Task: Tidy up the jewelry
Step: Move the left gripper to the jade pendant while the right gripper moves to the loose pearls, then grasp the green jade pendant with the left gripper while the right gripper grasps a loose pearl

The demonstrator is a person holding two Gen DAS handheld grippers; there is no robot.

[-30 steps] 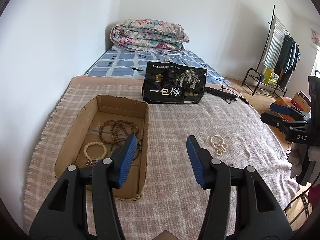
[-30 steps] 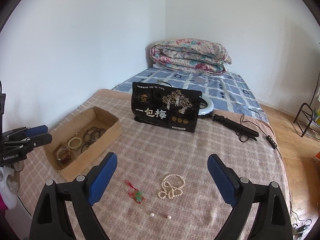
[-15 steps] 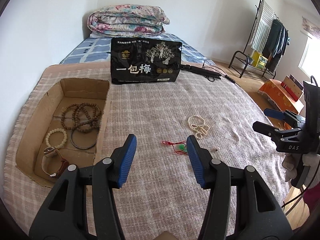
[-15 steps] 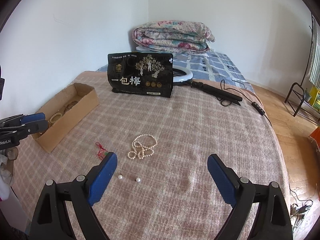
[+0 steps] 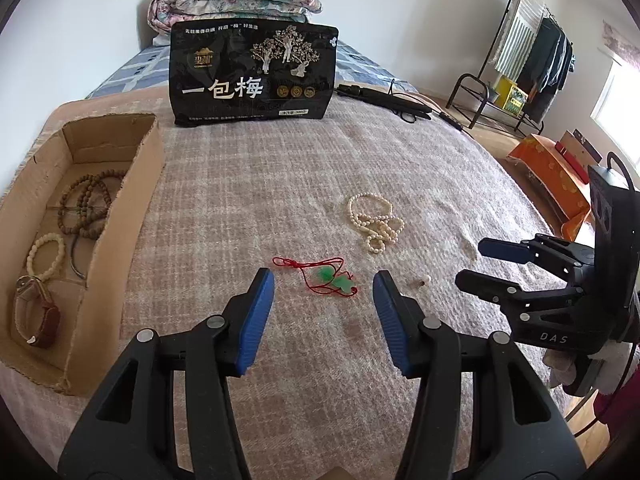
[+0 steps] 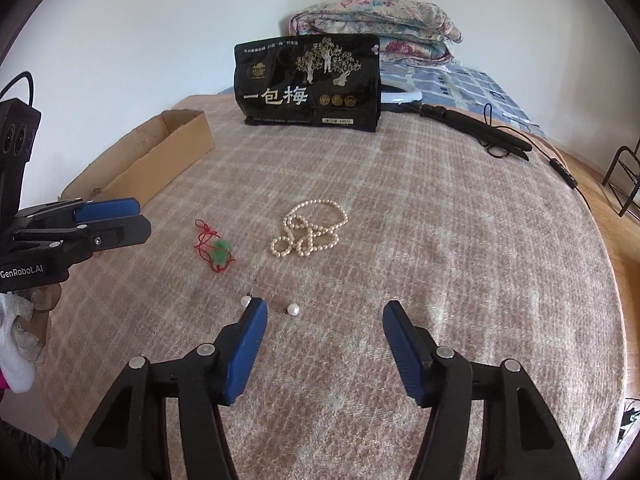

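A green pendant on a red cord (image 5: 332,278) lies on the checked blanket just ahead of my left gripper (image 5: 323,280), which is open and empty. A pearl necklace (image 5: 374,222) is coiled a little farther right. The cardboard box (image 5: 120,216) at the left holds wooden bead bracelets, a pale bracelet and a watch. My right gripper (image 6: 325,310) hangs low over the blanket with its jaws closing. One loose pearl (image 6: 293,309) lies between its fingers, untouched, and another pearl (image 6: 245,301) lies by the left fingertip. The necklace (image 6: 310,228) and pendant (image 6: 218,248) lie beyond.
A black snack bag (image 5: 254,76) stands at the back of the blanket. Behind it are a folded quilt (image 5: 234,2) and a black folded stand with a cable (image 6: 476,130). A clothes rack (image 5: 532,56) and an orange box (image 5: 556,172) stand on the floor to the right.
Both grippers have sunk toward the blanket. The left one has swung right, from over the box to the pendant. The right gripper's jaws have narrowed near the loose pearls.
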